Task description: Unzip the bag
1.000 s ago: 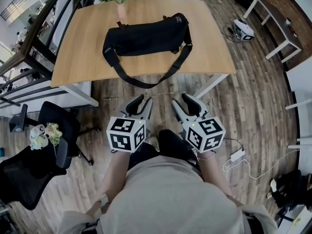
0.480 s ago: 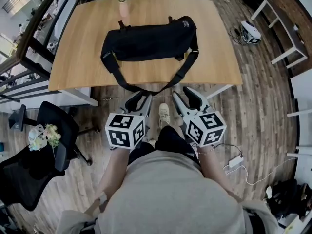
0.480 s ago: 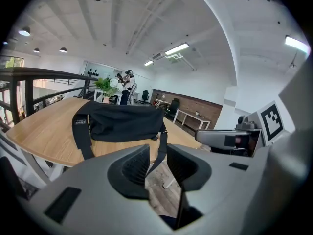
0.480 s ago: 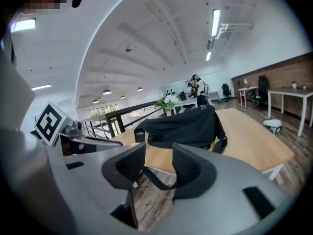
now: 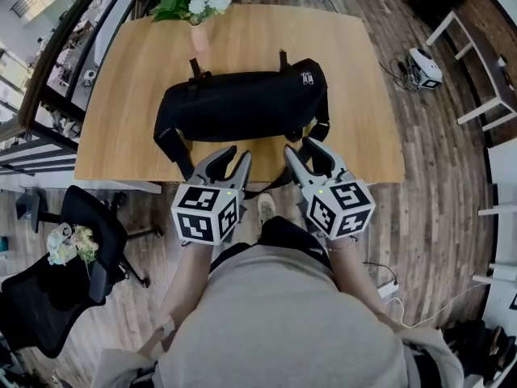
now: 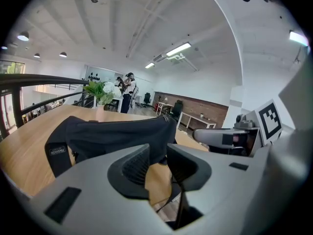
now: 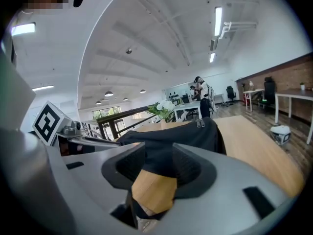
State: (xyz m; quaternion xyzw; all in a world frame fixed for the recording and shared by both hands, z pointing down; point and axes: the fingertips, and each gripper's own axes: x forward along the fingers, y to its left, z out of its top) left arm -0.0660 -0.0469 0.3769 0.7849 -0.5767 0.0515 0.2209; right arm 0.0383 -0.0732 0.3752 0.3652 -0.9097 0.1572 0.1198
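- A black duffel bag (image 5: 242,107) is laid lengthwise across the middle of the wooden table (image 5: 121,111), its zip closed.
- Two zipper pulls (image 5: 307,78) are seen at the bag's right end.
- The bag's shoulder strap (image 5: 176,158) is hung over the table's near edge.
- The left gripper (image 5: 234,158) and right gripper (image 5: 300,150) are held over that edge, near the bag, their jaws apart with nothing grasped.
- A vase of white flowers (image 5: 198,2) is set at the far edge.

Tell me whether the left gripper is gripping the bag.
No: the left gripper has its jaws apart and empty; the bag lies beyond them on the table.
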